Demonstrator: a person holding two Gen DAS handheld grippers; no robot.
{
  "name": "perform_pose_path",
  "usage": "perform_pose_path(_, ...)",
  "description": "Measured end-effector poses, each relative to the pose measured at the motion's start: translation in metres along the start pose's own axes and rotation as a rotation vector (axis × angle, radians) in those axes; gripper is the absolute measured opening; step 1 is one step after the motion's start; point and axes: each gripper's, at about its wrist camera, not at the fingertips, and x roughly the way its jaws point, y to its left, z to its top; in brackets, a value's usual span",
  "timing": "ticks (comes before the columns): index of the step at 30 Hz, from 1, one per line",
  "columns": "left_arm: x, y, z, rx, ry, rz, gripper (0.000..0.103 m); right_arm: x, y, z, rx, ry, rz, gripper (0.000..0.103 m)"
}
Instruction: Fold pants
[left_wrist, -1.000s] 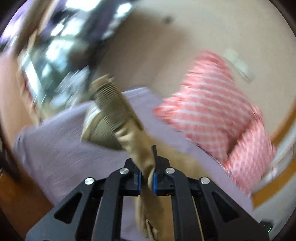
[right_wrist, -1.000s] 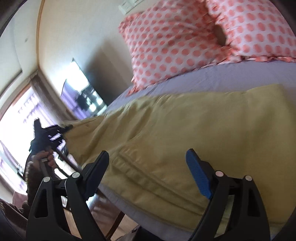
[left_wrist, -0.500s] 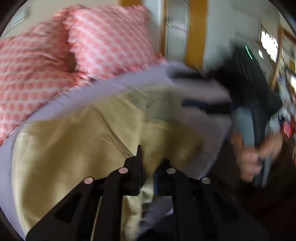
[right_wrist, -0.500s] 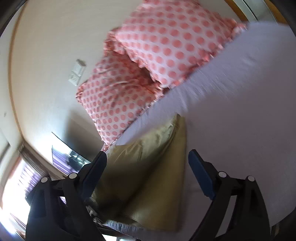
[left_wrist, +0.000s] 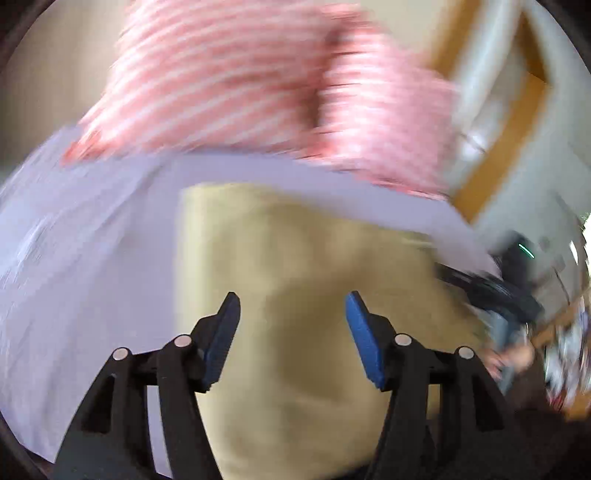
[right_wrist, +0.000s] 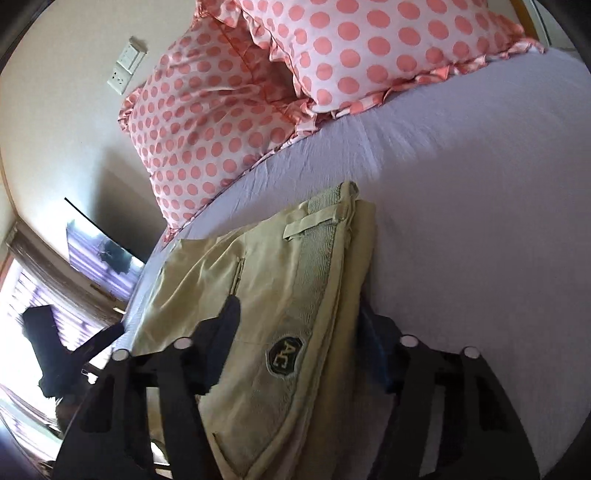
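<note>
The khaki pants (left_wrist: 295, 280) lie folded on the lilac bed sheet (left_wrist: 92, 258); the left wrist view is motion-blurred. My left gripper (left_wrist: 291, 306) is open and empty just above the folded cloth. In the right wrist view the pants (right_wrist: 280, 280) show their waistband, a belt loop and a dark round badge (right_wrist: 286, 356). My right gripper (right_wrist: 295, 314) is open, its jaws straddling the waistband end of the pile, the right one low beside the pile's edge. The left gripper also shows in the right wrist view (right_wrist: 74, 347) at the far left.
Two pink polka-dot pillows (right_wrist: 258, 92) lean at the head of the bed against a cream wall with a socket plate (right_wrist: 125, 68). A bright window (right_wrist: 33, 314) is at the left. The sheet (right_wrist: 480, 221) stretches to the right of the pants.
My left gripper has let go of the pant leg and opened after swinging it over the pile. My right gripper has dropped down over the waistband end of the folded pants.
</note>
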Motion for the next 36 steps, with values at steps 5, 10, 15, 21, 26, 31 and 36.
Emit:
perform_pose_path(5, 0.037, 0.051, 0.016, -0.15, 0.143, -0.089, 0.06, 0.0, -0.009, 0.004, 0.025, 0.018, 0.038, 0.048)
perform_pose_path(10, 0.043, 0.05, 0.011, -0.174, 0.148, -0.264, 0.044, 0.013, -0.018, 0.005, 0.084, 0.078, 0.172, 0.017)
perform_pose_path(15, 0.044, 0.045, 0.018, -0.193, 0.159, -0.331, 0.005, 0.01, -0.022, 0.013, 0.165, 0.069, 0.34, 0.012)
perform_pose_path(21, 0.016, 0.008, 0.071, -0.056, 0.014, -0.26, 0.004, 0.001, 0.017, 0.067, 0.058, 0.003, 0.342, 0.01)
perform_pose_path(26, 0.056, -0.004, 0.115, 0.027, -0.06, -0.082, 0.005, 0.019, 0.014, 0.119, 0.033, -0.097, 0.268, 0.01)
perform_pose_path(31, 0.133, 0.022, 0.107, -0.059, 0.137, 0.076, 0.027, 0.077, -0.017, 0.124, 0.112, 0.049, -0.047, 0.018)
perform_pose_path(36, 0.08, 0.019, 0.099, -0.048, 0.015, 0.044, 0.03, 0.033, -0.005, 0.121, 0.068, -0.079, -0.097, 0.051)
